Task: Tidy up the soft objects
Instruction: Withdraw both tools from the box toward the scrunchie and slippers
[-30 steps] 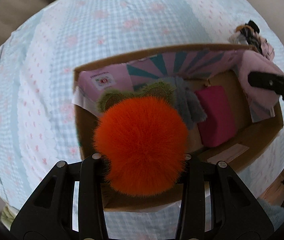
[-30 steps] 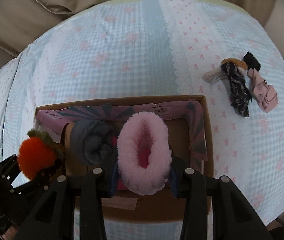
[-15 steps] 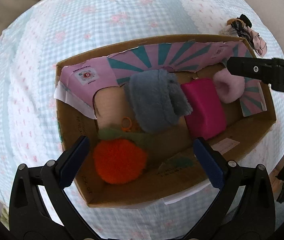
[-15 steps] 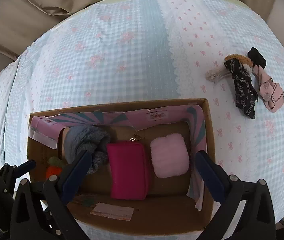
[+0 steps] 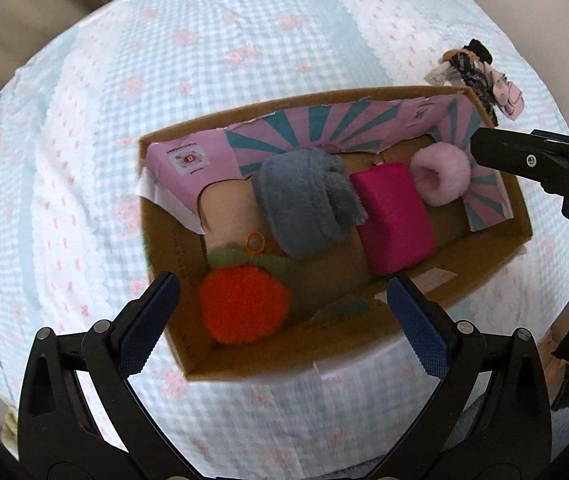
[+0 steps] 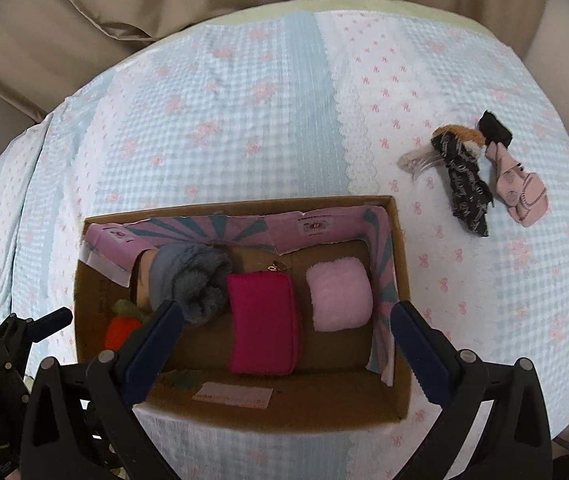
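I see the fluffy orange ball (image 5: 244, 310), gray plush (image 5: 304, 200), red pouch (image 5: 394, 220) and pink puff (image 5: 440, 176) lying in the cardboard box (image 5: 364, 344) on the bed (image 5: 204, 60). My left gripper (image 5: 280, 324) and right gripper (image 6: 284, 344) hang above the box, fingers wide apart, holding nothing.

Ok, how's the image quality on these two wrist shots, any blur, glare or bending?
Left wrist: strong fisheye bending of the cardboard box, slight softness at its near edge, dark corners. Right wrist: same curvature, sharp on the hair accessories; soft even light, no glare.
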A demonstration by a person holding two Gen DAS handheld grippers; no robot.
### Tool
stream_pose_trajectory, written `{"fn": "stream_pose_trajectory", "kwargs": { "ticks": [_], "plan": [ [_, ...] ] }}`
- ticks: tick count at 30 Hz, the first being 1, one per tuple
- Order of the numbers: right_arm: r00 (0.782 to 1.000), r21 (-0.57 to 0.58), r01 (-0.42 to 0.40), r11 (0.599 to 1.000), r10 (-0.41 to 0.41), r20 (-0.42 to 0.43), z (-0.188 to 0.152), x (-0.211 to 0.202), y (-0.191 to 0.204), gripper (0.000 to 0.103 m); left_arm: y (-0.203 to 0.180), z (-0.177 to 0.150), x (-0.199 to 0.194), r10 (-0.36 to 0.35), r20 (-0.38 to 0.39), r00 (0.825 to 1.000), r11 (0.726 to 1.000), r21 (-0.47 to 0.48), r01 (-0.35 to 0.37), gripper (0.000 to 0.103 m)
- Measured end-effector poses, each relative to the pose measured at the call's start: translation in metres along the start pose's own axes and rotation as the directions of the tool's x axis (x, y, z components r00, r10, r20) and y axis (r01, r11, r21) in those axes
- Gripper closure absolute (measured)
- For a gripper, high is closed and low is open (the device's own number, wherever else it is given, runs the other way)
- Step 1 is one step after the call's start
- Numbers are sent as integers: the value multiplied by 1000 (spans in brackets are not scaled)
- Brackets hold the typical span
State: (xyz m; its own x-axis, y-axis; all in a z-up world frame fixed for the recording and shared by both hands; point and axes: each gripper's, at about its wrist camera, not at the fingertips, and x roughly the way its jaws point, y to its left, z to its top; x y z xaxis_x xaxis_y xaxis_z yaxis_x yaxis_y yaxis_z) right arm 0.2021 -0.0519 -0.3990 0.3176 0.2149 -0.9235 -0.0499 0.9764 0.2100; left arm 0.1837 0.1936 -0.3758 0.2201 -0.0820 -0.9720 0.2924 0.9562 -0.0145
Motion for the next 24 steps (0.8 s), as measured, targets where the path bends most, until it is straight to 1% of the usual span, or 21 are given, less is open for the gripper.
{"fn": "stream_pose_trajectory", "kwargs": {
  "ticks": [9,13,16,18,19,20,21,24],
  "plan": [
    [998,-46,35,998,-32,61,-18,-52,12,0,-1,-18,-48,35,66,997,999,-4,-35,0],
    [992,-63,49,997,-41,123,-26,-92,17,0,-2,-24,-79,33,114,993,999,-13,-32,0],
    [979,-43,55,998,-45,197,-30,-133,14,0,-1,-27,-108,36,171,985,999,-25,-32,0],
    [960,-24,63,998,-54,275,-33,-167,10,0,0,-29,-132,46,219,975,999,-38,-39,0],
    [952,-18,68,998,-60,301,-34,-178,8,0,0,-30,-146,54,249,967,998,-47,-43,0],
    [933,-10,76,997,-68,353,-37,-197,4,0,-1,-30,-155,62,271,960,997,-54,-50,0],
    [918,-3,83,997,-76,389,-38,-211,1,0,-2,-30,-168,75,302,950,996,-63,-58,0],
    [871,35,112,993,-115,478,-45,-248,-12,0,-7,-29,-200,83,384,920,995,-81,-55,0]
  ]
}}
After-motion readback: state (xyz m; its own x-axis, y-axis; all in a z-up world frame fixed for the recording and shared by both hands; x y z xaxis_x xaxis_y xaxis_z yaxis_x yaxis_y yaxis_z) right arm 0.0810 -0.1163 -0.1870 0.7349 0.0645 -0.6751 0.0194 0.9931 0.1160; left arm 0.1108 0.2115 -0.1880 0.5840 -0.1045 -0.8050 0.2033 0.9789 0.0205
